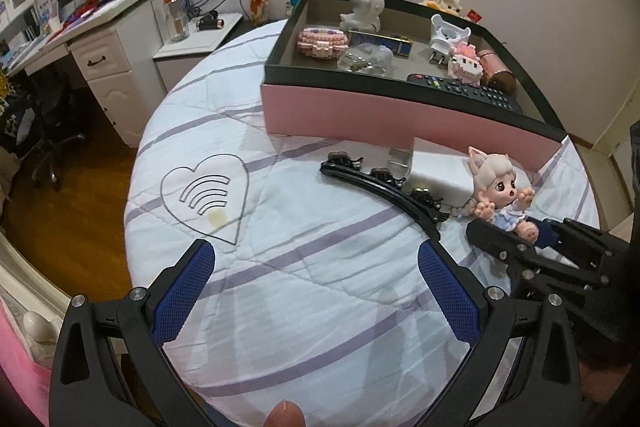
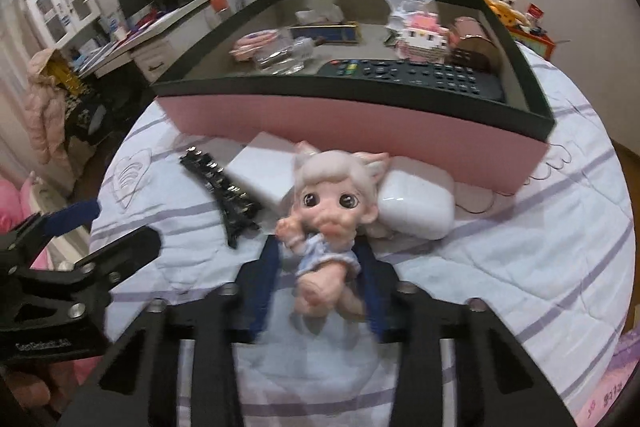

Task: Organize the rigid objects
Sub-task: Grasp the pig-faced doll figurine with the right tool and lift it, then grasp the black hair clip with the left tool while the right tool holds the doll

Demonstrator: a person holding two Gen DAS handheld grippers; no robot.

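A small doll (image 2: 324, 203) with pale hair, cat ears and a blue dress lies on the striped quilt in front of the pink box (image 2: 320, 119). My right gripper (image 2: 318, 247) is shut on the doll's body, a blue pad on each side; it also shows at the right edge of the left wrist view (image 1: 520, 231), around the doll (image 1: 500, 187). My left gripper (image 1: 316, 255) stands open over bare quilt, left of the doll. A black hair clip (image 1: 384, 183), a white charger (image 1: 436, 171) and a white case (image 2: 416, 203) lie beside the doll.
The dark-rimmed pink box (image 1: 360, 111) holds a remote (image 2: 412, 75), brick figures, a glass piece, an astronaut figure and a plug. A white desk (image 1: 104, 59) and nightstand (image 1: 200, 39) stand left of the bed. The quilt's edge drops to wooden floor on the left.
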